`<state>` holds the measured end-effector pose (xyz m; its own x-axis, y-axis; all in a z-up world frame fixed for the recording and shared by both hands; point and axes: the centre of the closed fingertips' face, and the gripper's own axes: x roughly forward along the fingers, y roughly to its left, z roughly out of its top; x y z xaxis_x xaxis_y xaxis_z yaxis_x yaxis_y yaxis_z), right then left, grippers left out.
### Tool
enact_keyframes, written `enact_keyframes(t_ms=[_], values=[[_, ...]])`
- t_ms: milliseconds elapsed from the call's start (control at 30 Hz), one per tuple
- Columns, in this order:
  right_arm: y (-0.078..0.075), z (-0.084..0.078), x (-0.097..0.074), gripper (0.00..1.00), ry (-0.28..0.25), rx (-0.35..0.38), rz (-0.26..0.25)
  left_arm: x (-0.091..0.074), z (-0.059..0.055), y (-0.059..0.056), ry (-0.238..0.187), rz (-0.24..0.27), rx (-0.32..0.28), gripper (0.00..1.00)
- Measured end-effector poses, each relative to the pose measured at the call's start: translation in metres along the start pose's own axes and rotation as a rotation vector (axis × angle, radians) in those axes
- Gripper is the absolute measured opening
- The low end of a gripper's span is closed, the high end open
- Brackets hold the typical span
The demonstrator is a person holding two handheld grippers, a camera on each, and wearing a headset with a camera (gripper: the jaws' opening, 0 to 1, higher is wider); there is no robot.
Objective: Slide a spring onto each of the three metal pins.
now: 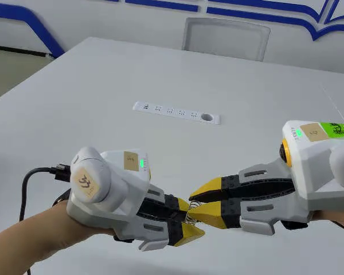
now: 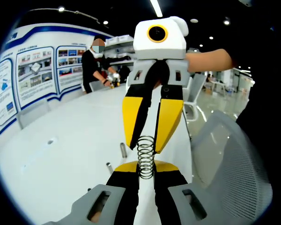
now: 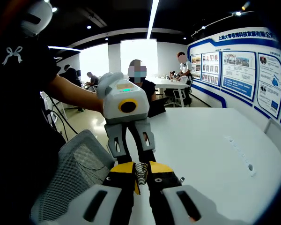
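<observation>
The white table (image 1: 103, 97) lies bare and open out to the power strip (image 1: 176, 113), which lies flat across its middle. Beyond that, a chair (image 1: 226, 35) closes the far edge. Over the near part the left gripper (image 1: 188, 219) and right gripper (image 1: 194, 205) meet nose to nose, with the spring (image 2: 145, 157) bridging them — no passage between. Two metal pins (image 2: 123, 150) stand on the table beside the jaws. A black cable (image 1: 28, 183) trails at the left, and a mesh chair back (image 2: 234, 173) stands close by the table's side.
</observation>
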<state>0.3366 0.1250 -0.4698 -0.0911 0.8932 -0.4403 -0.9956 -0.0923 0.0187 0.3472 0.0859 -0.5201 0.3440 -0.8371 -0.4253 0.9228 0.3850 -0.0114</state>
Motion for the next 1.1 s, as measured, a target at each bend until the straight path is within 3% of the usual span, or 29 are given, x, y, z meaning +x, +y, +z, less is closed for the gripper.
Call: enact_keyframes(t_ms=[500, 567, 667, 767, 867, 1100], values=[[0.002, -0.004, 0.000, 0.11, 0.006, 0.004, -0.003, 0.001, 0.002, -0.002, -0.002, -0.011, 0.001, 0.10], [0.002, -0.004, 0.000, 0.10, 0.015, -0.008, -0.010, 0.002, 0.002, -0.003, -0.010, -0.019, -0.048, 0.10], [-0.001, -0.004, 0.000, 0.10, 0.016, -0.008, -0.022, -0.001, 0.002, 0.002, -0.023, 0.000, -0.044, 0.11], [-0.004, 0.000, -0.002, 0.10, 0.000, 0.002, -0.024, -0.002, 0.008, 0.002, -0.062, -0.002, -0.150, 0.13], [-0.008, 0.004, -0.003, 0.11, -0.003, -0.001, -0.033, -0.006, 0.007, 0.012, -0.060, 0.042, -0.123, 0.17], [-0.022, 0.009, -0.009, 0.11, -0.011, -0.008, -0.066, -0.014, 0.003, 0.016, -0.055, 0.061, -0.134, 0.31]])
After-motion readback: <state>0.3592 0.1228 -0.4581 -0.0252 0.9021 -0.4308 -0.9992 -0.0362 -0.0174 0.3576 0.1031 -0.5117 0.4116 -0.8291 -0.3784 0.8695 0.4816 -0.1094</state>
